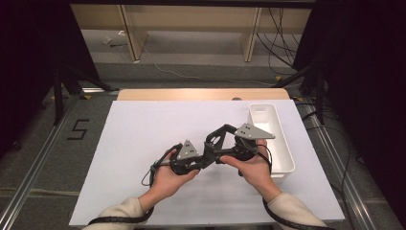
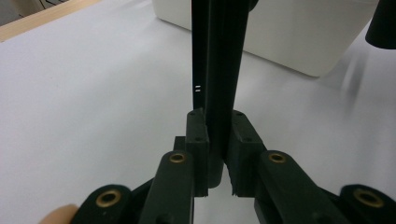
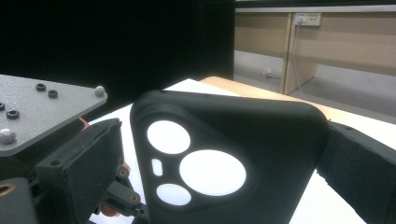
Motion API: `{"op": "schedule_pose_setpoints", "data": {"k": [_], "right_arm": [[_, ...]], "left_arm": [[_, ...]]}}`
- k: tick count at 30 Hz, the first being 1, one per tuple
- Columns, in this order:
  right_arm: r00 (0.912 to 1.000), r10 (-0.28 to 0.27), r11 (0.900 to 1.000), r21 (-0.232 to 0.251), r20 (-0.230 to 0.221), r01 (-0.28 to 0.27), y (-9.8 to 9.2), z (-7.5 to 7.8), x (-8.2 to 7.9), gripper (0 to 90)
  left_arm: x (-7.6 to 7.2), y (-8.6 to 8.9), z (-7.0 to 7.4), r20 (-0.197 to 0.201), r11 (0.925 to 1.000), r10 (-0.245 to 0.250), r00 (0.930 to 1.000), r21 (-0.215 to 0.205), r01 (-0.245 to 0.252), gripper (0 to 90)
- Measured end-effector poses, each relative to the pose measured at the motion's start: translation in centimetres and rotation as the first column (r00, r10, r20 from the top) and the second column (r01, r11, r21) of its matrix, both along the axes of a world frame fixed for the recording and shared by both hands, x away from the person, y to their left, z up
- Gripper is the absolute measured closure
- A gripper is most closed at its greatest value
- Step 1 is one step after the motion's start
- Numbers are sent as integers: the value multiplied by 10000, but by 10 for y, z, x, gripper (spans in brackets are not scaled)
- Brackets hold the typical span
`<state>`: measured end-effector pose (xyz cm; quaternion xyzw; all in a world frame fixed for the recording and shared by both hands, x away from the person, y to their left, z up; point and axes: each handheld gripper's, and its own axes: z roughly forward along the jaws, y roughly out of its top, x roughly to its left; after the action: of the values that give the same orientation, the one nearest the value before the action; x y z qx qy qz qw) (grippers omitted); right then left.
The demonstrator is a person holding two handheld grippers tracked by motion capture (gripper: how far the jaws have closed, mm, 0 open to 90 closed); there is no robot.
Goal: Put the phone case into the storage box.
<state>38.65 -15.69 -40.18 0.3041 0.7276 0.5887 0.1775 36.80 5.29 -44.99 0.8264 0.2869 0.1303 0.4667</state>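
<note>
Matte black phone case with round camera cutouts, clamped edge-on in left tool

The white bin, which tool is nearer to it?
Right. The right tool sits just beside the white bin, at its near-left side. The left tool is farther left, clamped on the black phone case.

We see a white bin standing at the right edge of the white table, with a "5" mark on the grey floor to the left. Beyond the table we see wooden shelving and loose cables.
</note>
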Motion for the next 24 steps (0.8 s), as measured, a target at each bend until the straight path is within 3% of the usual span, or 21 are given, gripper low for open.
{"op": "schedule_pose_setpoints", "data": {"k": [24], "right_arm": [[9997,-222,9997,112,-58,222,1,-4,0,129]], "left_arm": [[-1,0,1,71,10000,-87,9999,-4,87,801]]}}
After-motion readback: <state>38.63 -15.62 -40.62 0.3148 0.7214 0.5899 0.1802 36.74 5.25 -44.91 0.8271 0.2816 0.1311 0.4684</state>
